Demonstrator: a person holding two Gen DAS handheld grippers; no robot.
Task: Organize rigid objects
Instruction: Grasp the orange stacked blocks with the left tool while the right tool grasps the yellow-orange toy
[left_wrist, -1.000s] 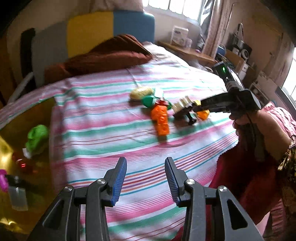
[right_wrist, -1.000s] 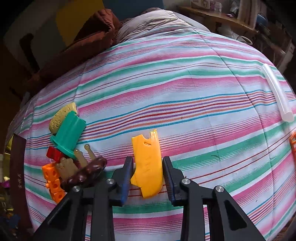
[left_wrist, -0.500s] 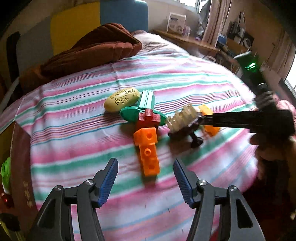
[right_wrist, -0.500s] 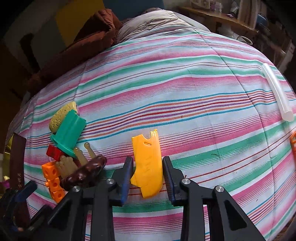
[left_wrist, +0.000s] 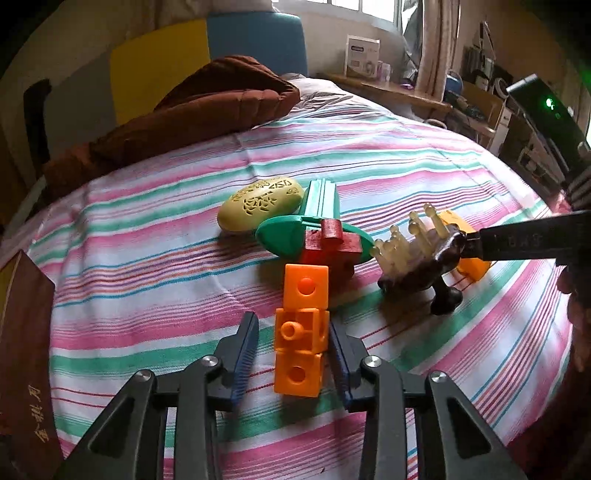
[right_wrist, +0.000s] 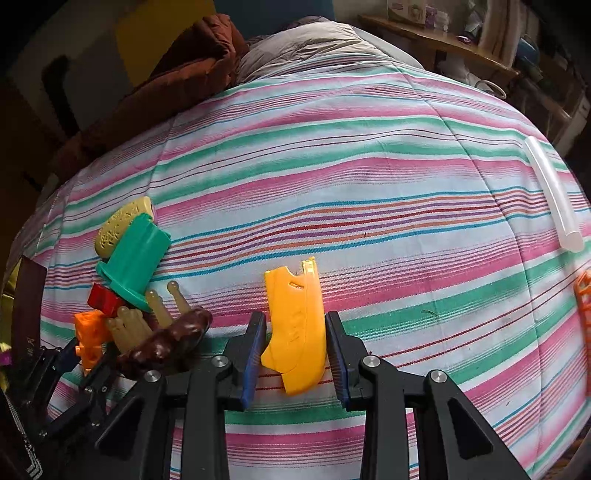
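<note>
On the striped bedspread (left_wrist: 147, 258) lies a cluster of toys: an orange block chain (left_wrist: 301, 328), a red block (left_wrist: 332, 243), a green funnel-shaped piece (left_wrist: 314, 221), a yellow oval case (left_wrist: 258, 203) and a brown brush with pale pegs (left_wrist: 417, 258). My left gripper (left_wrist: 293, 341) is open, its fingers on either side of the orange block chain. My right gripper (right_wrist: 295, 341) is open around a flat yellow-orange plastic piece (right_wrist: 295, 325) lying on the bed. The cluster shows at left in the right wrist view (right_wrist: 129, 288).
A brown blanket (left_wrist: 192, 110) lies at the head of the bed. A dark red box (left_wrist: 22, 350) stands at the left edge. A translucent tube (right_wrist: 554, 192) and an orange item (right_wrist: 583, 314) lie at the right edge. A cluttered shelf (left_wrist: 406, 92) stands behind.
My left gripper has moved forward across the bed to the toy cluster and now straddles the orange block chain. The right gripper has stayed around the yellow-orange piece.
</note>
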